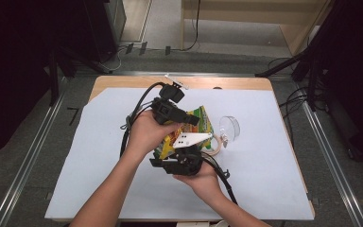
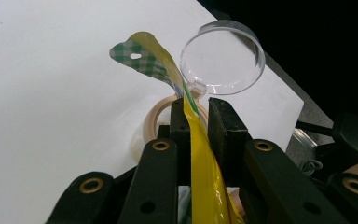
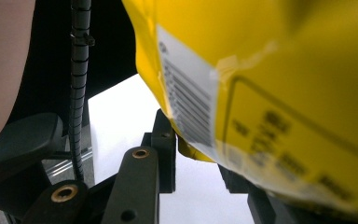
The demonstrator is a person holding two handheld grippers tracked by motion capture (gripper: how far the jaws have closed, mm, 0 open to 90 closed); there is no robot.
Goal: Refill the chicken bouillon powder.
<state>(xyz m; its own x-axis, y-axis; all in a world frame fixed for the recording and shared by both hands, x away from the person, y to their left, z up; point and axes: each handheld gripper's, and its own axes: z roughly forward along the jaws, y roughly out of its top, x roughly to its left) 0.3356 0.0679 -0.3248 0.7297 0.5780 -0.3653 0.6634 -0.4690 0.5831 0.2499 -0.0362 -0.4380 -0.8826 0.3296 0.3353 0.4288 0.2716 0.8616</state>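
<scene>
A yellow snack bag (image 1: 196, 126) is held up above the middle of the desk (image 1: 264, 189), which is covered by a white sheet. The bag is gripped from two sides. In the left gripper view, the left tongs (image 2: 198, 122) are seen pinching a flat edge of the bag (image 2: 205, 168), with both black pads pressed against the yellow film; the bag's green-checked top corner with its hang hole rises beyond the pads. In the high view, the left tongs (image 1: 189, 118) lie at the far side of the bag and the right tongs (image 1: 184, 151) at its near side, each held in one hand. In the right gripper view, the bag (image 3: 279, 93) hangs across the right tongs (image 3: 200, 154), its barcode label facing the camera; whether those pads press on it cannot be told. A clear round lid (image 1: 230, 126) stands just right of the bag, and a beige tape ring (image 2: 156, 116) lies on the sheet beneath it.
</scene>
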